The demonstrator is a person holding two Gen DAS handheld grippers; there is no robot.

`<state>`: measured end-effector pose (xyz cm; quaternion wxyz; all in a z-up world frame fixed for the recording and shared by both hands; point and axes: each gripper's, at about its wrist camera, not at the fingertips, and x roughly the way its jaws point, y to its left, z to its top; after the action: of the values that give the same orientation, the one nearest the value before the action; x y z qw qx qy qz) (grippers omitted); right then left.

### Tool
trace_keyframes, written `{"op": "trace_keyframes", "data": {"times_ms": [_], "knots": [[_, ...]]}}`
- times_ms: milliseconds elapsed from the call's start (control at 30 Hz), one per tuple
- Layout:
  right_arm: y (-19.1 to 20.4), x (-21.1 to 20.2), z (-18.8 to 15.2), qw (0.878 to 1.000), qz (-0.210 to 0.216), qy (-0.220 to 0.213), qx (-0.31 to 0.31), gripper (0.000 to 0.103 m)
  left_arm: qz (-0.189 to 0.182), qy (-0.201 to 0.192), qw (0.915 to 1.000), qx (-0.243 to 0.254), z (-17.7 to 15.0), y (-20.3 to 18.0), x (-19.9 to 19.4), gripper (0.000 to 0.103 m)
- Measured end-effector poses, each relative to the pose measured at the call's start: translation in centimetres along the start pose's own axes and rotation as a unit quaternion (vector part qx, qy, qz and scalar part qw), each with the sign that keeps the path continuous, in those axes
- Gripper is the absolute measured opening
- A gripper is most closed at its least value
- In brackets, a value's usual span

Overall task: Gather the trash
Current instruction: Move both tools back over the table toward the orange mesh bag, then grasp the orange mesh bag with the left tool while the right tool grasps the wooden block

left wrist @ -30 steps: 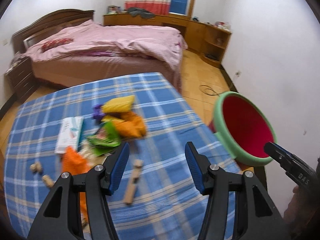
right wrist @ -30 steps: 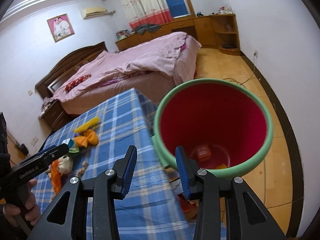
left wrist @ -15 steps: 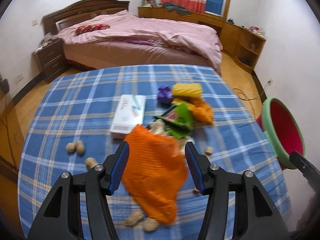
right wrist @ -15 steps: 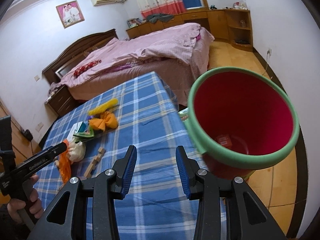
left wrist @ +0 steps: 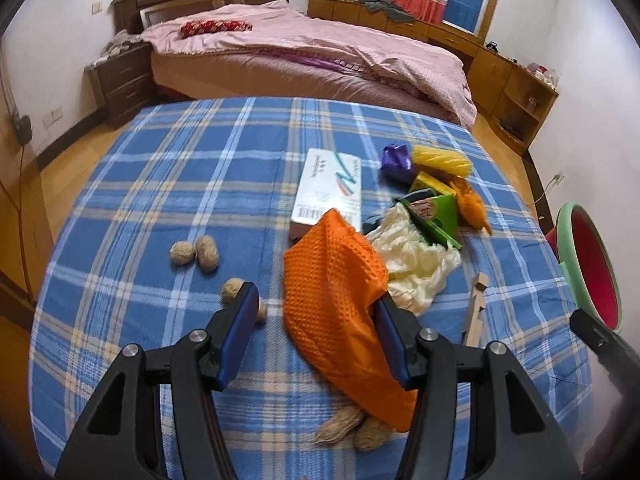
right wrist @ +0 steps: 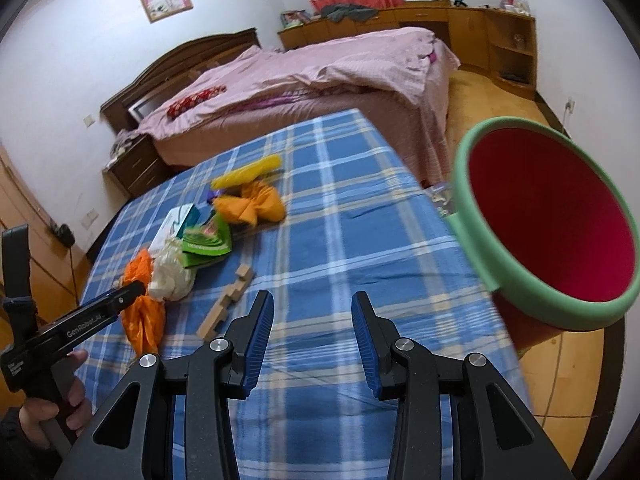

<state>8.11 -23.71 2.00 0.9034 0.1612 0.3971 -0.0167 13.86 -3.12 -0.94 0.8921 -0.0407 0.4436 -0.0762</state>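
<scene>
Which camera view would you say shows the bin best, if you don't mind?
The right wrist view: the bin's whole green rim and red inside show. The left wrist view catches only a slice at the right edge.

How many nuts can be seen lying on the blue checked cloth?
6 nuts: a pair left of the orange bag, two by the left gripper's left finger, two under the bag's near end. Others may be hidden.

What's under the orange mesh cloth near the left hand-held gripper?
Two peanut shells poke out from under the lower edge of the orange mesh cloth, and the white box is partly covered at its upper end. Anything else beneath is hidden.
</scene>
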Motion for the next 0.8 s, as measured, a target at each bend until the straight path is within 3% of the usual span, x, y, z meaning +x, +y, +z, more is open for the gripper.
{"op": "trace_keyframes", "data": {"times_ms": [233,500,800], "knots": [[2.8,2.1,-0.3,0.999,0.011,0.025,-0.022,0.041,-0.02,0.013,0.9993,-0.03,-0.5,1.6,0.7,0.057],[5.7,4.7,-0.7,0.998,0.018,0.05,-0.04,0.041,-0.061,0.02,0.997,-0.043,-0.9,2.1,1.1,0.033],[7.5,6.4,-0.9,0.997,0.0,0.055,-0.061,0.041,-0.079,0.017,0.9957,-0.046,-0.9,2.4,0.9,0.026]]}}
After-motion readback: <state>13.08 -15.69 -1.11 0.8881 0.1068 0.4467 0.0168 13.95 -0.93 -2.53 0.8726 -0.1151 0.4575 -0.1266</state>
